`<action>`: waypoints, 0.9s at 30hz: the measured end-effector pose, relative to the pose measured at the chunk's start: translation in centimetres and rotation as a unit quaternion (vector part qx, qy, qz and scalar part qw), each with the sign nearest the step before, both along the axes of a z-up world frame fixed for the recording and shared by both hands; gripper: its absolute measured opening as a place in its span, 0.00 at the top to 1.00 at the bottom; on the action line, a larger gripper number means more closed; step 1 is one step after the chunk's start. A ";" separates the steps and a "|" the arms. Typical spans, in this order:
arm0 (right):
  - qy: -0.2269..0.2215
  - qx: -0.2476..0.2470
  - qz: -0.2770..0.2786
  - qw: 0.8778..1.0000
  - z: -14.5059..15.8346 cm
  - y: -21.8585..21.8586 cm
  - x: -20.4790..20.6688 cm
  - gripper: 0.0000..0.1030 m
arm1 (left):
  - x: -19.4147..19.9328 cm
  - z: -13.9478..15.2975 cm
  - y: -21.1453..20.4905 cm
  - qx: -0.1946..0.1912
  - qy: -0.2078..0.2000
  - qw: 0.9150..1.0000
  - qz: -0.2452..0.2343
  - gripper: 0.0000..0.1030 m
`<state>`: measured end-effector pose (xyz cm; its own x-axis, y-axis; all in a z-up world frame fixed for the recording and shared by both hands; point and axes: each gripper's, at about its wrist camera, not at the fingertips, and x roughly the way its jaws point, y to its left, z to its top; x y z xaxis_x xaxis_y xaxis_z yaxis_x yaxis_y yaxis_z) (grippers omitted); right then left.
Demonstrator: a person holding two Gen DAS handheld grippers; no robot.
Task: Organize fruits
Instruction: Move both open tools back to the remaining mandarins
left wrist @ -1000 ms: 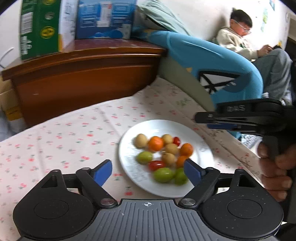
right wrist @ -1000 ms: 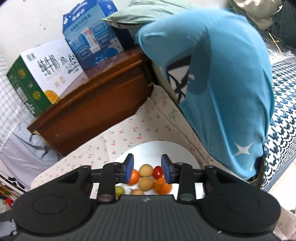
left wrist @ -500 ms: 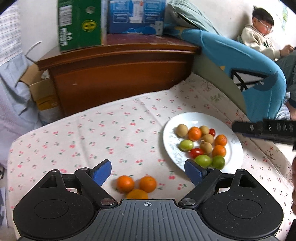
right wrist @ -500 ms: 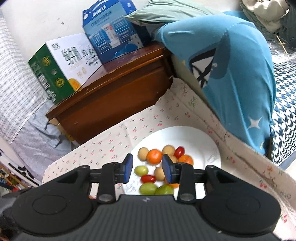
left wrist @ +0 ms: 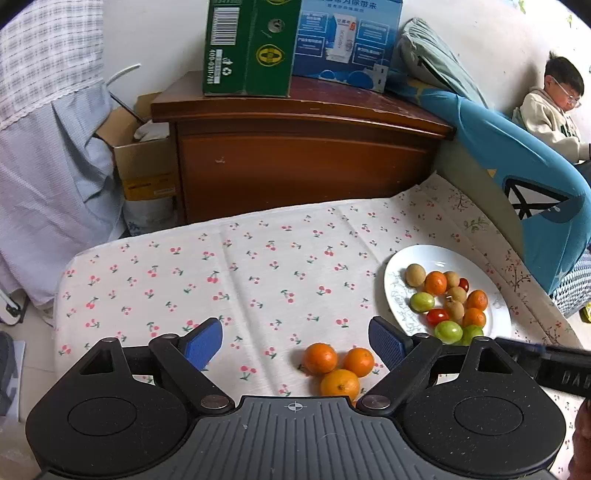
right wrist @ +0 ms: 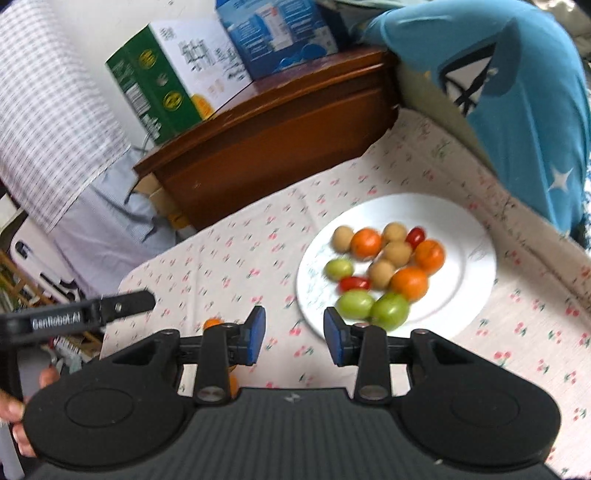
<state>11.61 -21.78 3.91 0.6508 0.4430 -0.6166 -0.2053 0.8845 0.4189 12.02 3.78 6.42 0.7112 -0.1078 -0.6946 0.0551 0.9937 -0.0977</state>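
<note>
A white plate (left wrist: 495, 291) (right wrist: 469, 236) on the cherry-print cloth holds several small fruits: oranges, tan longans, green fruits and red cherry tomatoes. Three oranges (left wrist: 338, 363) lie together on the cloth left of the plate; one shows in the right wrist view (right wrist: 212, 324), partly hidden by my finger. My left gripper (left wrist: 295, 341) is open and empty, hovering just above and behind the three oranges. My right gripper (right wrist: 293, 336) is partly open and empty, above the cloth at the plate's near-left edge.
A wooden cabinet (left wrist: 303, 155) with a green box (left wrist: 251, 44) and a blue box (left wrist: 347, 33) stands behind the table. A blue-covered chair (left wrist: 535, 192) is at the right, with a seated boy (left wrist: 554, 110) beyond. A cardboard box (left wrist: 144, 162) sits left of the cabinet.
Both grippers have pulled back and swung left from the plate. The three oranges on the cloth have come into the left wrist view. The right gripper's jaws stand slightly wider.
</note>
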 end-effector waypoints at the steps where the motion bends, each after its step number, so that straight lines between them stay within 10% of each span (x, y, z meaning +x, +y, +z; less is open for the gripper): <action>1: 0.001 -0.002 0.006 1.000 -0.2 0.3 -0.2 0.65 | 0.0 0.0 0.2 0.001 0.000 1.000 0.002 0.15; 27: 0.032 -0.054 0.121 0.991 -5.1 8.5 -0.5 0.65 | 3.1 -4.8 1.0 -0.024 0.043 0.999 0.005 0.18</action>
<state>11.15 -13.32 -1.22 0.4914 0.5100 -0.7060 -0.3930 0.8533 0.3428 15.12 4.80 1.62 0.6498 -0.1350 -0.7480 0.0342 0.9883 -0.1486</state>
